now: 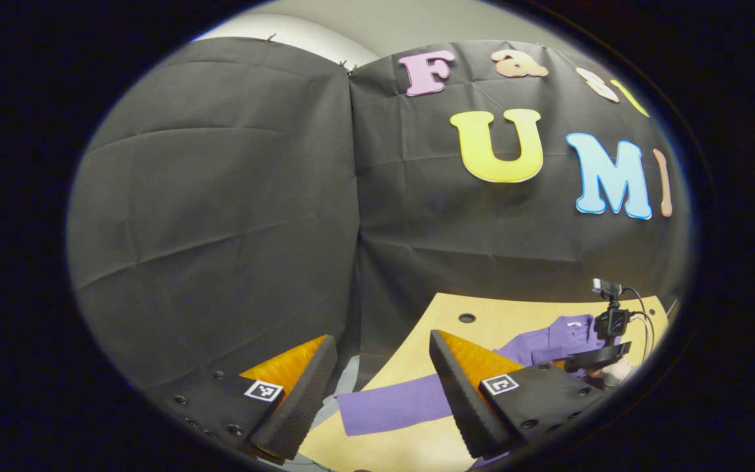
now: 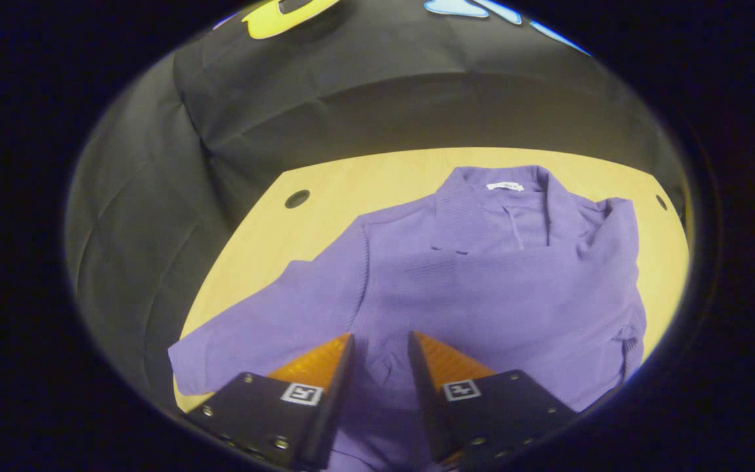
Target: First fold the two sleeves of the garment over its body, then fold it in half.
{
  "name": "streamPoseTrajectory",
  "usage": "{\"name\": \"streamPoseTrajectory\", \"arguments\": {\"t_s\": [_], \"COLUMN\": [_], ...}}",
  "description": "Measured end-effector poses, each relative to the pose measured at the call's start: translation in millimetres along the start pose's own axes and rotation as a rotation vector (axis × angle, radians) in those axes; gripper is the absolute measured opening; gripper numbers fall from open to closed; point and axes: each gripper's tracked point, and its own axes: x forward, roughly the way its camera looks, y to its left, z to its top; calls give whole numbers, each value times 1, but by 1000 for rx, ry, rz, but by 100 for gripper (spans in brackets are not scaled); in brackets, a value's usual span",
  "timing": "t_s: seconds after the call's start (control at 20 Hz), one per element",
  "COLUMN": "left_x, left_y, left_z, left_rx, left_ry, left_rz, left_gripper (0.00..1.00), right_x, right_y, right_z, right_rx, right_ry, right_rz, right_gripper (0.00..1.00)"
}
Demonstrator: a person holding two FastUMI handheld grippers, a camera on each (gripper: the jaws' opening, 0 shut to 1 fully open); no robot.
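a: where's the garment (image 2: 482,275)?
b: flat on the table (image 2: 351,183), purple, collar (image 2: 502,190) toward the wall. in the right gripper view one sleeve (image 2: 587,262) lies folded over the body, the other sleeve (image 2: 266,314) stretches out to the side on the wood.

a: and the right gripper (image 2: 381,347)?
b: low over the lower body of the garment, jaws a little apart, cloth showing in the gap. i cannot tell if the tips touch it.

a: left gripper (image 1: 384,354)?
b: held up, jaws wide apart, nothing between them. past its fingers, in the left gripper view, the outstretched sleeve (image 1: 397,410) runs across the table (image 1: 522,314). farther off sits the other gripper (image 1: 603,354) with a hand (image 1: 617,372) on it, over the garment (image 1: 554,341).

a: anything else?
b: a round hole (image 2: 297,198) in the tabletop near the wall.
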Motion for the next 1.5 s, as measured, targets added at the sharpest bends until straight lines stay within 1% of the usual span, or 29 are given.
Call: {"name": "streamPoseTrajectory", "arguments": {"t_s": [0.05,0.1,0.25,0.3,0.35,0.45,0.5,0.55,0.6,0.65,0.7,0.75,0.8,0.85,0.9,0.95,1.0,1.05,1.1,1.15,1.3,1.35,1.4,1.45,1.5], "left_x": [1,3,9,15,19,32,38,43,50,54,60,71,78,85,92,99,107,116,120,124,134,134,135,134,134], "left_y": [0,-1,-5,-6,-8,-12,-14,-15,-16,-14,-14,-15,-15,-15,-15,-16,-15,-14,-14,-12,-10,-8,-6,-5,-5], "left_z": [-2,-3,-11,-20,-30,-51,-63,-76,-88,-102,-115,-136,-147,-159,-174,-187,-200,-219,-234,-248,-284,-290,-296,-300,-305], "left_rx": [-2,-5,-15,-11,-7,0,0,-3,-8,-14,-18,-21,-20,-17,-13,-9,-7,-8,-9,-9,-5,-8,-10,-8,-5], "left_ry": [2,3,13,21,30,56,72,90,110,131,151,181,200,219,243,262,284,323,362,388,450,463,473,483,491], "left_rz": [-1,-3,-11,-14,-19,-30,-34,-39,-42,-46,-51,-53,-51,-52,-54,-56,-56,-58,-56,-52,-37,-35,-33,-28,-25], "left_gripper": [99,99,99,99,99,99,95,95,99,99,90,95,99,95,99,99,95,97,98,100,100,100,97,97,100], "right_x": [-3,-3,-12,-21,-25,-40,-48,-56,-63,-72,-80,-95,-103,-112,-122,-129,-137,-145,-151,-158,-176,-181,-183,-187,-189], "right_y": [0,1,5,7,7,6,4,3,0,-2,-6,-12,-17,-22,-29,-35,-41,-49,-57,-64,-91,-97,-103,-107,-111], "right_z": [1,2,8,12,14,18,19,21,22,24,26,28,29,30,30,30,29,27,24,22,13,12,10,8,7], "right_rx": [-5,-6,-6,-9,-14,-34,-43,-51,-55,-56,-55,-51,-49,-47,-41,-37,-32,-27,-24,-22,-3,1,5,8,11], "right_ry": [-6,-9,-29,-42,-49,-65,-74,-83,-89,-99,-107,-121,-128,-135,-144,-150,-155,-159,-160,-162,-162,-162,-165,-166,-167], "right_rz": [-4,-4,3,10,12,13,12,12,10,10,7,1,-5,-11,-20,-32,-43,-59,-74,-88,-140,-152,-163,-173,-179], "right_gripper": [55,63,63,58,63,63,63,63,63,63,63,63,58,58,63,58,58,58,63,63,63,63,63,63,58]}}
